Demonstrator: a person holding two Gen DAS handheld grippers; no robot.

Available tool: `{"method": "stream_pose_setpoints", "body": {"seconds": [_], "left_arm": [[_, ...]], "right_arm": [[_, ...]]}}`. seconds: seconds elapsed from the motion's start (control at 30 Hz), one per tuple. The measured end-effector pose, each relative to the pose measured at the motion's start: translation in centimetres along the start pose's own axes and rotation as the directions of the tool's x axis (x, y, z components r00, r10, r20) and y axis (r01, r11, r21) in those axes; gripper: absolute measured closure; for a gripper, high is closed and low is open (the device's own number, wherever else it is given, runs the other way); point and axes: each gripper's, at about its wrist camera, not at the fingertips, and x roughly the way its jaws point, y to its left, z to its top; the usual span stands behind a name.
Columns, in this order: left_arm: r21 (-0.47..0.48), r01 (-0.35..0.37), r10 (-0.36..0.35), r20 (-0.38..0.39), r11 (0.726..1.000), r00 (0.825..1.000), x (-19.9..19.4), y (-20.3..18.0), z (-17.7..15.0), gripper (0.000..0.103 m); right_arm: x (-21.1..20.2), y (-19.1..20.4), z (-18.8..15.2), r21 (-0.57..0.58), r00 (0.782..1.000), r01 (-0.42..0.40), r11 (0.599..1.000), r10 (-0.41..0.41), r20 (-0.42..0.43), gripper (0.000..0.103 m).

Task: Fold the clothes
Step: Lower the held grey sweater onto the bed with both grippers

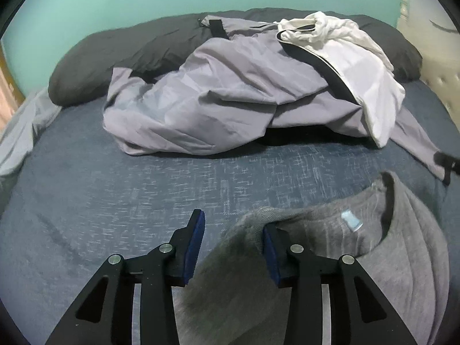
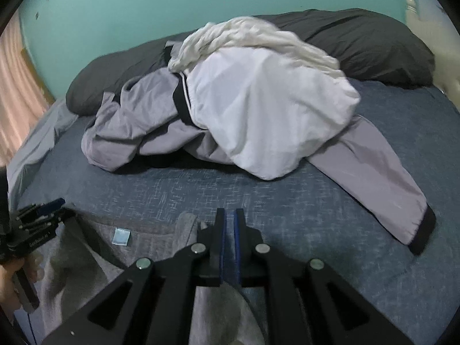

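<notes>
Turquoise wall paint backs a bed (image 1: pixel 100 201) covered in a dark blue flecked sheet, with a peach curtain (image 2: pixel 17 86) at the far left edge and a dark grey pillow (image 1: pixel 120 57) lying along the wall. In front of the pillow sits a heap of unfolded clothes: a lilac-grey jacket (image 1: pixel 215 100) with black cuffs, crumpled, and a white garment (image 1: pixel 368 86) draped over its right side. One jacket sleeve (image 2: pixel 379 184) stretches out flat across the sheet toward the right.

Nearer the cameras lies a grey sweatshirt (image 1: pixel 388 244), its neckline and a small pale blue label (image 1: pixel 350 220) facing up. The left gripper (image 1: pixel 234 227) stands with its jaws apart; a fold of the sweatshirt's edge rises between the blue pads, which do not press on it. A hand (image 2: pixel 8 276) holds that gripper at the left edge of the right wrist view. The right gripper (image 2: pixel 230 215) hangs over the sweatshirt's right edge, its jaws nearly together with only a thin gap; whether cloth is pinched there cannot be told.
</notes>
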Motion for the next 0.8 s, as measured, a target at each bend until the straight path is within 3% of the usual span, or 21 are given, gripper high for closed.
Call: {"method": "stream_pose_setpoints", "body": {"seconds": [0.07,0.17,0.3,0.43,0.63,0.8], "left_arm": [[0.016,-0.013,0.013,-0.010,1.000,1.000,-0.7,0.6,-0.8,0.059],[0.055,-0.050,0.051,-0.018,0.997,0.999,-2.1,1.3,-2.3,0.056],[0.077,-0.063,0.065,-0.021,0.995,0.998,-4.4,2.2,-4.5,0.055],[0.030,-0.032,0.033,-0.042,0.999,0.999,-5.6,2.9,-5.7,0.053],[-0.013,0.017,-0.017,-0.039,1.000,0.999,-6.6,2.8,-5.7,0.053],[-0.091,0.088,-0.092,-0.039,0.992,0.995,-6.5,3.4,-4.7,0.048]], "right_arm": [[-1.2,-0.5,-0.9,0.000,1.000,0.007,1.000,-0.007,-0.012,0.088],[-2.8,-0.8,-3.3,-0.026,0.999,0.026,0.999,-0.027,-0.041,0.070],[-4.8,-1.3,-6.8,-0.039,0.995,0.053,0.998,-0.056,-0.081,0.069],[-6.6,-1.4,-9.1,-0.031,0.992,0.069,0.997,-0.072,-0.104,0.068],[-7.7,-0.3,-9.9,-0.019,0.994,0.030,0.999,-0.032,-0.108,0.066],[-6.4,1.5,-8.7,-0.040,0.994,-0.023,0.999,0.019,-0.107,0.054]]}}
